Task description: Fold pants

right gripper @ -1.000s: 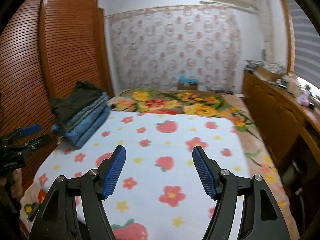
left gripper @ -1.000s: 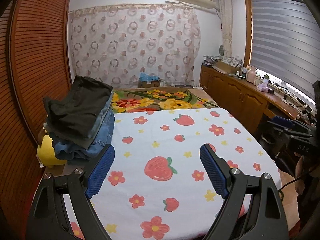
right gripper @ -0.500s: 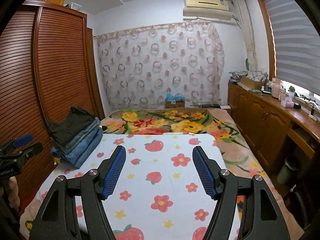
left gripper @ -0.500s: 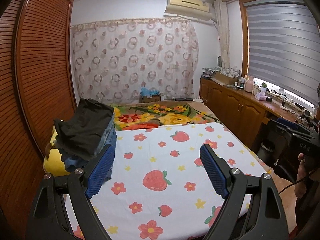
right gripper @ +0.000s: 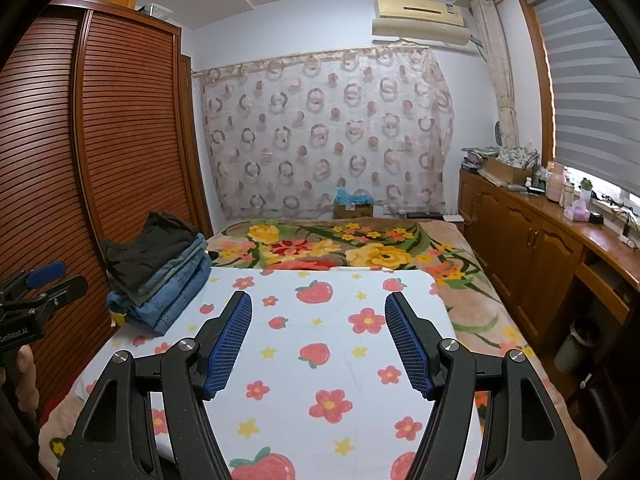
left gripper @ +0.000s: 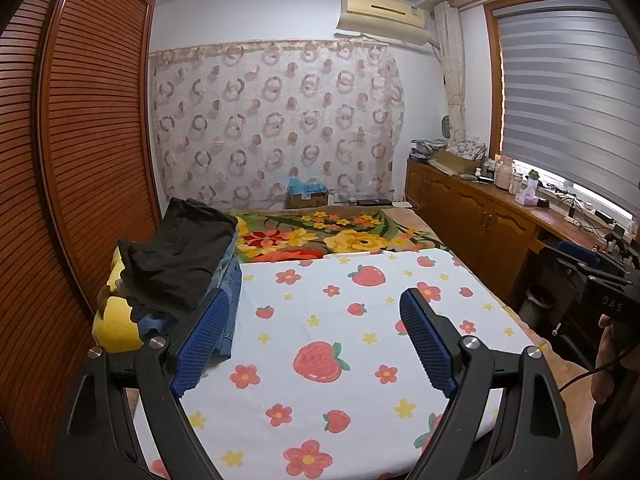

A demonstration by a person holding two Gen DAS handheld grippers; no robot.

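- Grippers first: the left gripper (left gripper: 314,312) and the right gripper (right gripper: 318,316) both hang above the near end of the bed with their blue pads spread wide and nothing between them, probably because no garment has been picked yet.
- Beneath them lies the strawberry-print sheet (left gripper: 340,320), flat and bare, seemingly laid out as the folding surface.
- At the sheet's left edge, against the louvred wardrobe (left gripper: 80,160), sits the stack of pants (left gripper: 180,264): a dark pair on top, denim pairs under it, resting on something yellow. The pile looks already folded; whether any pair awaits folding cannot be told.
- Farther off, a floral blanket (right gripper: 360,248) covers the far half of the bed.
- Against the far curtain stands a cardboard box (right gripper: 354,210) with something blue in it.
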